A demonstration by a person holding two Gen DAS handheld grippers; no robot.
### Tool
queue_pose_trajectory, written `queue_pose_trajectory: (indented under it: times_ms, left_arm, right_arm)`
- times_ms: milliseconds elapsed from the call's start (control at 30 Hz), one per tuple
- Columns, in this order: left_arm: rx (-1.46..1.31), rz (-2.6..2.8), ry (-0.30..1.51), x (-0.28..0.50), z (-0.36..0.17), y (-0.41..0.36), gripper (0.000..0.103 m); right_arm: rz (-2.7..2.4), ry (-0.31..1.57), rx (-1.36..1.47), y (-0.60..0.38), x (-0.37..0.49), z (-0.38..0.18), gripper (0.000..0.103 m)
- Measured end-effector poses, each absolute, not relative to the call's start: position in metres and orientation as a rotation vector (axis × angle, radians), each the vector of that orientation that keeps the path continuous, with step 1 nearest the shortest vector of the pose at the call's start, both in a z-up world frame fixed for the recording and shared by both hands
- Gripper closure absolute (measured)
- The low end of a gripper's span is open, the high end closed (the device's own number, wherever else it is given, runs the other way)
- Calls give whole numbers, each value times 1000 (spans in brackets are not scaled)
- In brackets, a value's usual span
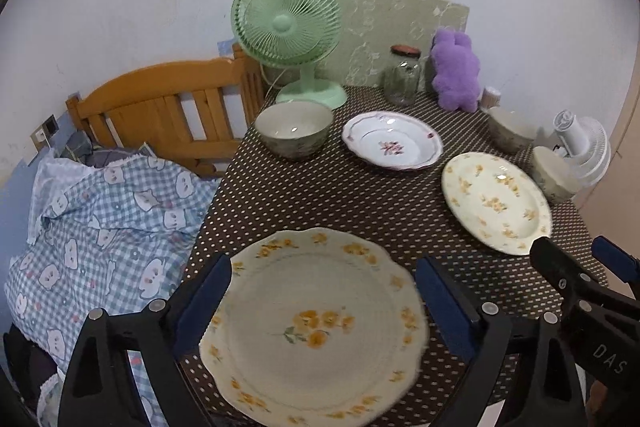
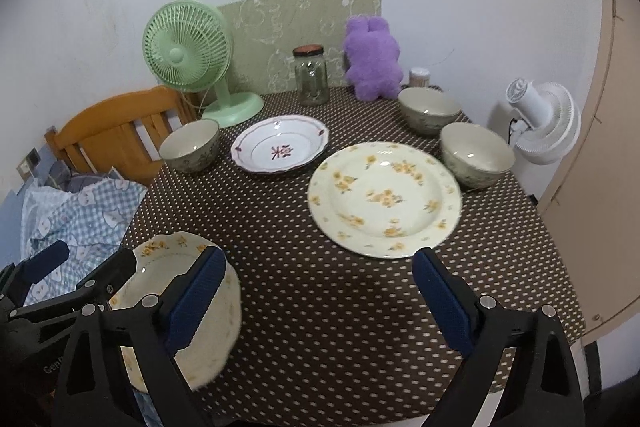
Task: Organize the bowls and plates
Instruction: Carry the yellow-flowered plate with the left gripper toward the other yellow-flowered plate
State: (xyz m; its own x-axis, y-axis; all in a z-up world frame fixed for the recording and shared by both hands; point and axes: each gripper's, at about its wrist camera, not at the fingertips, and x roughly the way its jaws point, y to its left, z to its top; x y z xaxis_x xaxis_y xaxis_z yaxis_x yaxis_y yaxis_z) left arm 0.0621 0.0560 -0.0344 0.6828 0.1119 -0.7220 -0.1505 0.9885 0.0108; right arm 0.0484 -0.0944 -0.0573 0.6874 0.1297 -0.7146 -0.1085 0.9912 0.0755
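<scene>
— Where is the scalloped plate (image 1: 316, 323)?

— At the near table (image 1: 320, 195) edge, framed by the left gripper (image 1: 324, 307), whose jaws gape, gripping nothing.

— And the right gripper (image 2: 320, 295)?

— Wide too, empty, the round yellow-flowered plate (image 2: 384, 199) just ahead.

— Any writing?

— "DAS", possibly cut short.

Scalloped plate (image 1: 316, 327) lying at the table's (image 2: 340, 307) near edge, round plate (image 2: 384, 199) sitting right of it, three bowls and a deep plate (image 2: 280, 149) ranging behind, fan (image 2: 188, 51), jar (image 2: 311, 75) standing rearmost.
</scene>
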Motion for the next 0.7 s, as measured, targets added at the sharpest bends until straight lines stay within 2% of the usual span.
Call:
queue_pose_trajectory:
  times_ms: [333,700]
  left_arm:
    - [-30,139,900,91,-71,96,11]
    - [-31,143,1036,105,-115,127,14]
  right_arm:
    - [114,882,16,-45,74,-90,7]
    - [112,1030,15,-12,91,-136,15]
